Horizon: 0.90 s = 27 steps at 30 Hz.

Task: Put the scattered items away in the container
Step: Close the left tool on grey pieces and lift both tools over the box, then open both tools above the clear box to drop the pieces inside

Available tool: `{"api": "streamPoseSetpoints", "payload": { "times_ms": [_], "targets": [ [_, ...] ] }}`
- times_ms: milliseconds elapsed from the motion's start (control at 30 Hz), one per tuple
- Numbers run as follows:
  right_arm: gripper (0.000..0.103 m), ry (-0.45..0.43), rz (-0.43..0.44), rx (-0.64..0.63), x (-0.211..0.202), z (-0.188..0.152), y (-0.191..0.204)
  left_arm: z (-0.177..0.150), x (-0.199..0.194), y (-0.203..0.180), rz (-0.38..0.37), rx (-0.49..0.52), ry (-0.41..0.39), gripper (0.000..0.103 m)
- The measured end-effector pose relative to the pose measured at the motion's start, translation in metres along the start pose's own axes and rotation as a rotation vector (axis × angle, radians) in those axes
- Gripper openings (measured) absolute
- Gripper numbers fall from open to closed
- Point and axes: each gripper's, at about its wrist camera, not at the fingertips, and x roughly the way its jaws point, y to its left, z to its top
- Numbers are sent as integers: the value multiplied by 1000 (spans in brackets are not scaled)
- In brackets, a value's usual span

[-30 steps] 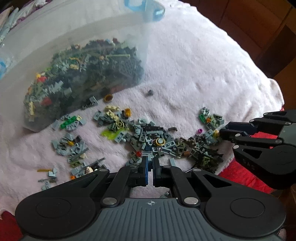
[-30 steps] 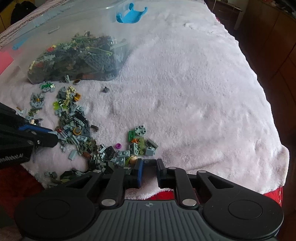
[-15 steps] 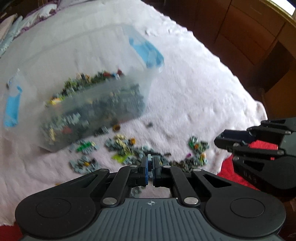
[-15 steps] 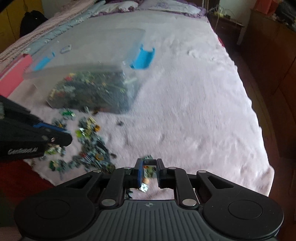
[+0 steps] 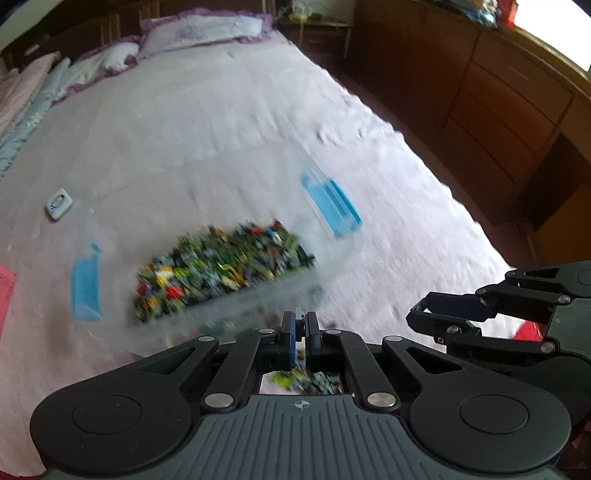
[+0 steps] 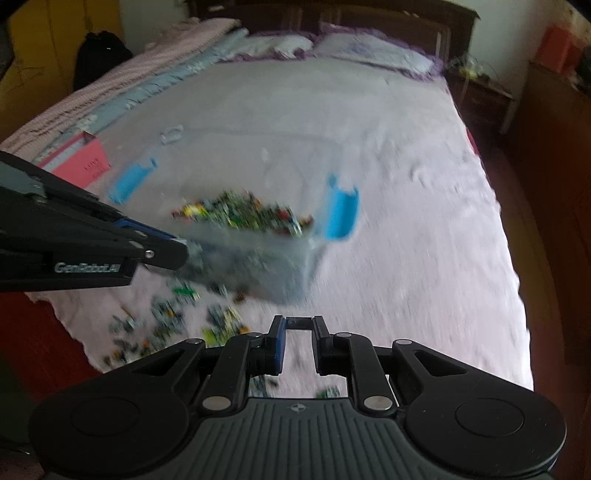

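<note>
Bed (image 5: 207, 122) blanket is carrying container (image 5: 332, 266), scattered bricks (image 6: 166, 317). We're holding both claws narrow: left claw (image 5: 300, 330) pinching something small, right claw (image 6: 299, 328) gripping a dark piece. Next we're needing release over container.

Home bedroom: made bed (image 6: 369, 147), pillows (image 6: 373, 55), wooden headboard (image 6: 369, 22), wardrobe (image 5: 498, 92).

Right claw (image 6: 299, 334) gripping dark piece (image 6: 300, 322), clear bin (image 6: 258, 251) beyond, bricks (image 6: 162, 321) scattered

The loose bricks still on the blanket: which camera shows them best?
The right wrist view: the loose bricks lie scattered, though blurred, in front of the clear bin. In the left wrist view only a few bricks show, through a gap in the left tool; its body hides the rest.
</note>
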Motion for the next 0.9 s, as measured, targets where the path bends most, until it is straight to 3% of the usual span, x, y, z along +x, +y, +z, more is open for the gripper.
{"api": "streamPoseSetpoints", "payload": {
  "times_ms": [267,600,800,900],
  "targets": [
    [16,-55,32,-71,9,50,17,29,-3,36,40,-61,-48,7],
    [16,-63,64,-114,38,103,32,53,9,74,69,-104,-39,9],
    [17,-45,77,-123,55,119,37,59,14,89,82,-131,-27,23],
    [18,-31,80,-119,62,121,38,58,15,95,94,-147,-25,37]
  ]
}}
